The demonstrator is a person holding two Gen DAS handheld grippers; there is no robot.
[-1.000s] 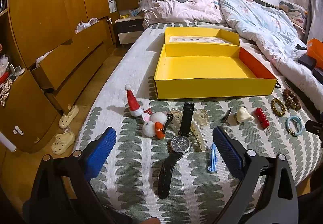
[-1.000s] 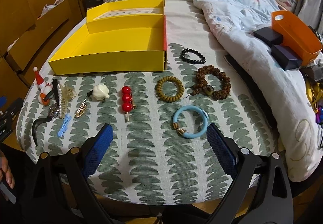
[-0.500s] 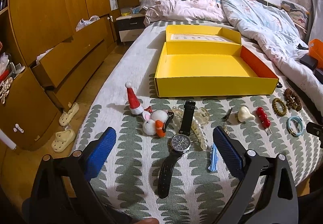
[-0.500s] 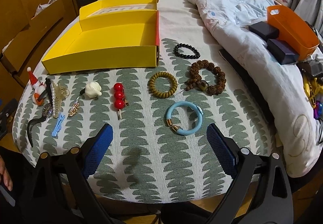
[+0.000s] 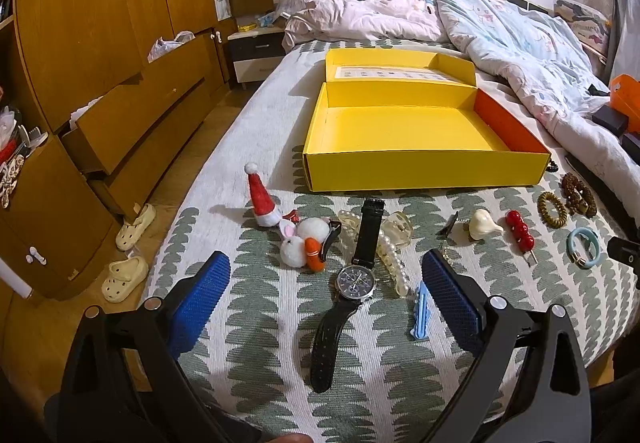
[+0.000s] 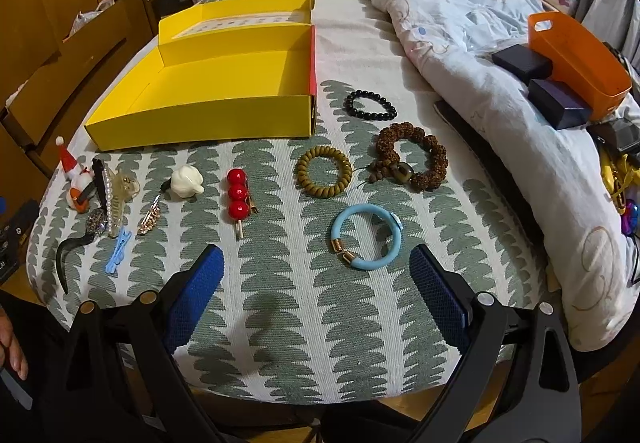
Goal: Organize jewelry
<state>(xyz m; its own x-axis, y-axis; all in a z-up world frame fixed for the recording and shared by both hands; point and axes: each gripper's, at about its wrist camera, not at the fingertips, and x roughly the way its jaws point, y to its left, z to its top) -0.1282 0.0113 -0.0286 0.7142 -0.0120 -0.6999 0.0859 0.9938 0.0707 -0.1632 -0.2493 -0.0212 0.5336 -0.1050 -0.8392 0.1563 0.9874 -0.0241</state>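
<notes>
Both grippers, left gripper (image 5: 326, 295) and right gripper (image 6: 316, 283), are being held wide and empty while being eased closer; the yellow box (image 5: 408, 123) is still lying unfilled.

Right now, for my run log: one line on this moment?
left tool open over watch | right tool open near blue bangle | yellow box empty

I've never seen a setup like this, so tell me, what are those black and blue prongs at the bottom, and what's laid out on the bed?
Those prongs are two hand-held grippers, each with a camera looking along its fingers. The left gripper hangs open above a black wristwatch; the right gripper hangs open near a light blue bangle. Neither holds anything. On the patterned bedspread lie hair clips and bracelets in a row, in front of an empty yellow box.
</notes>
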